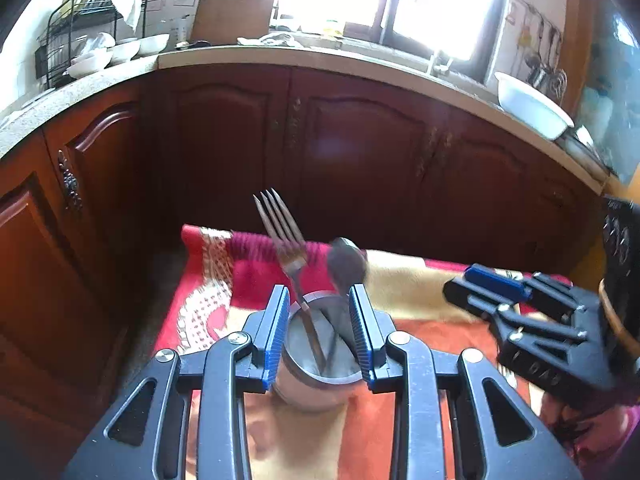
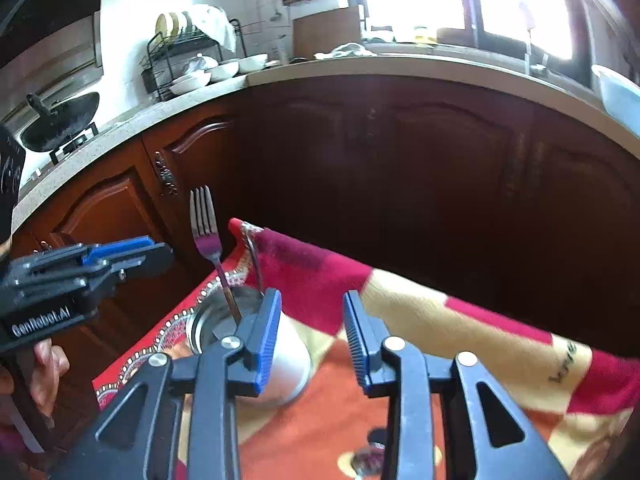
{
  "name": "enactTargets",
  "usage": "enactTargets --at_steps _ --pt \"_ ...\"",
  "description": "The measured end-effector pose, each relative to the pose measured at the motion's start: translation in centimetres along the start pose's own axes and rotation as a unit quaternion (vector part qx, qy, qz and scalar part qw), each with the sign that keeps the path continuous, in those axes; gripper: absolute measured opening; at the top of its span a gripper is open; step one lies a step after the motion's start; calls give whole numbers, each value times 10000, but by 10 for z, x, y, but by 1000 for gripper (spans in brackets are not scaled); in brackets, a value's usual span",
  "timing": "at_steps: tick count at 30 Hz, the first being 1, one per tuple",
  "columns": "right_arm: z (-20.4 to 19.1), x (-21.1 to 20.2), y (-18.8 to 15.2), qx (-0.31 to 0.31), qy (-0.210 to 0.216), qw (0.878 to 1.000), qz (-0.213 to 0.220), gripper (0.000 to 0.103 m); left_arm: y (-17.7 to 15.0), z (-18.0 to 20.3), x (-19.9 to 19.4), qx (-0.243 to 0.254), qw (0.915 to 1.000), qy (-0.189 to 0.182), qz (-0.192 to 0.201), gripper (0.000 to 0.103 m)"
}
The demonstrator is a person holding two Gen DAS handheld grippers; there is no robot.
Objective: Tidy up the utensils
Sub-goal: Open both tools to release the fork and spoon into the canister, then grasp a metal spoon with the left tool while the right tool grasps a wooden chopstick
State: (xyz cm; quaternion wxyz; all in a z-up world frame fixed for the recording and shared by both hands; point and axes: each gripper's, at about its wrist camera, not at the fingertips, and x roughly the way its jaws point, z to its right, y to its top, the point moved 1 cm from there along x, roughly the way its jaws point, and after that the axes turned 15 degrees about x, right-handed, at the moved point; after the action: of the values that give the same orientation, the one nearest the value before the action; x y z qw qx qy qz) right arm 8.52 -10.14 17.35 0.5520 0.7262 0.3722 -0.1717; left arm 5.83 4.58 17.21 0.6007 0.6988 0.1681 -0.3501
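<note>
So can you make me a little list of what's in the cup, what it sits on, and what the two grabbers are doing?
cup: metal cup, upright
inside cup: fork, tines up; spoon, bowl up
under cup: patterned red and orange cloth
left gripper: fingers either side of the cup's rim; whether they press on it cannot be told
right gripper: fingers apart, nothing between them, to the right of the cup
background: dark wooden cabinets under a counter
</note>
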Motion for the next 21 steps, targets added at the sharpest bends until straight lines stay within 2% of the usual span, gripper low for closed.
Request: enactTargets --at_steps 14,21 --pt "76 -57 -65 649 -848 9943 -64 37 -46 90 20 256 9988 -93 -411 69" --pt "117 -85 -93 967 -1190 9881 -111 38 -58 117 27 226 9971 -450 -563 69"
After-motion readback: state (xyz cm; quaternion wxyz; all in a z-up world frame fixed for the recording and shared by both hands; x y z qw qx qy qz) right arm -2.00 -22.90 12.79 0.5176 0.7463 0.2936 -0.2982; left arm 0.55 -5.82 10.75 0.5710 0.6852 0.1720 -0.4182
